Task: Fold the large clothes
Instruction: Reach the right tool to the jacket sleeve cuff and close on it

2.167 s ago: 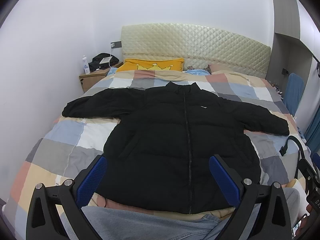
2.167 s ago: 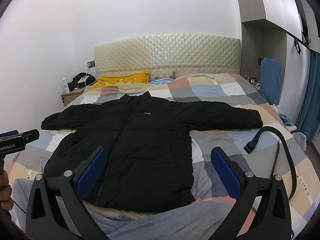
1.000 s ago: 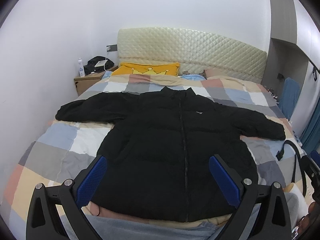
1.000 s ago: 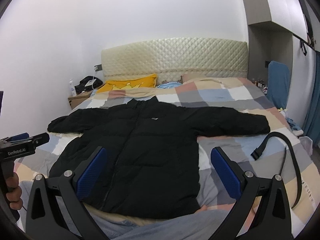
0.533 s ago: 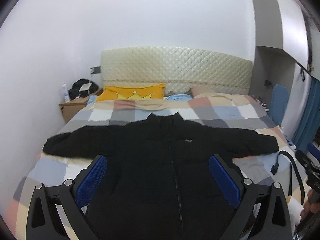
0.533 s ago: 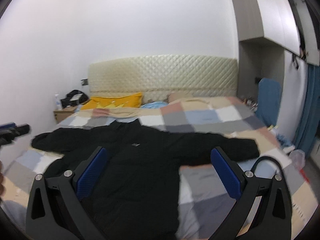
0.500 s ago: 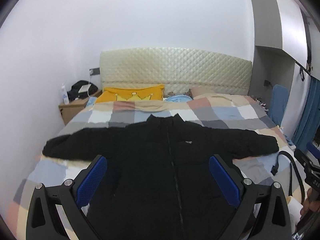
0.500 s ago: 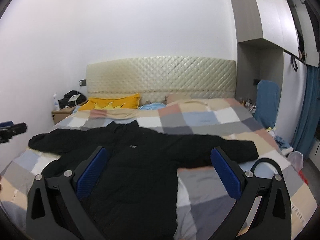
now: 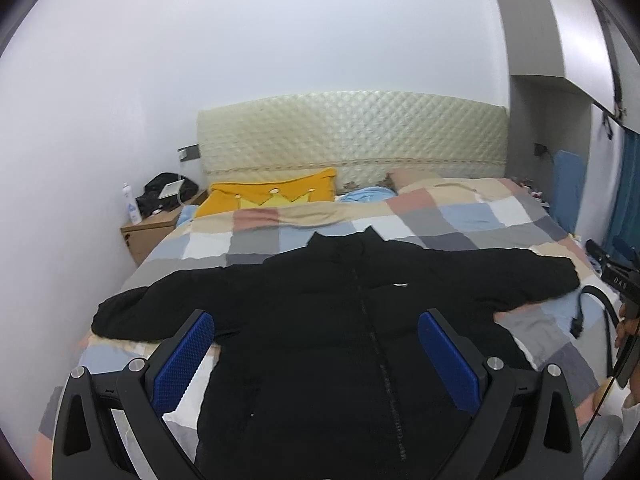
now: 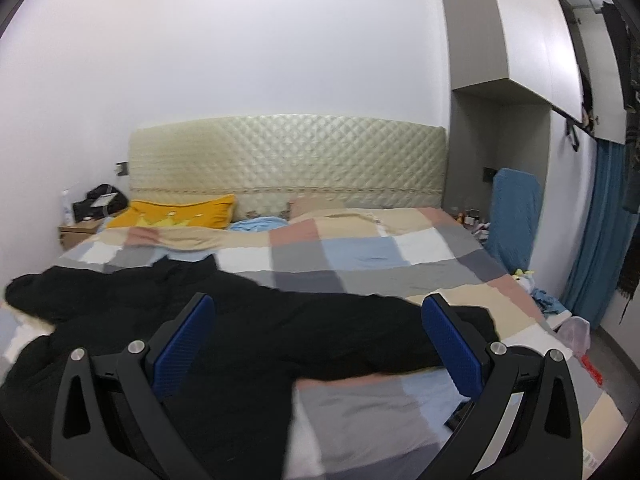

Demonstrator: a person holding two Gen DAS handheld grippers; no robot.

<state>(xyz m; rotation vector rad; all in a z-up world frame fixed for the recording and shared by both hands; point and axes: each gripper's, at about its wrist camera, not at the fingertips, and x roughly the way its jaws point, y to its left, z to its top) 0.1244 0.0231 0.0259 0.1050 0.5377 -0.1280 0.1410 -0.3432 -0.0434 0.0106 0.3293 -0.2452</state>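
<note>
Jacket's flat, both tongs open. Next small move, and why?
Probably bring the right tongs down onto the sleeve lying just ahead of them, near its cuff. The black puffer jacket lies zipped and spread flat on the checked quilt with both sleeves out, and the left tongs also hang open, holding nothing, so a sleeve fold seems the natural start.

A black puffer jacket with a small white chest logo lies on a quilt checked in grey, pale blue, white, beige and dusty pink. At twelve o'clock stands a cream diamond-quilted headboard; at eleven, an orange pillow bearing a yellow crown. The left gripper and right gripper carry blue textured pads on black frames. At three o'clock hangs a teal curtain.
</note>
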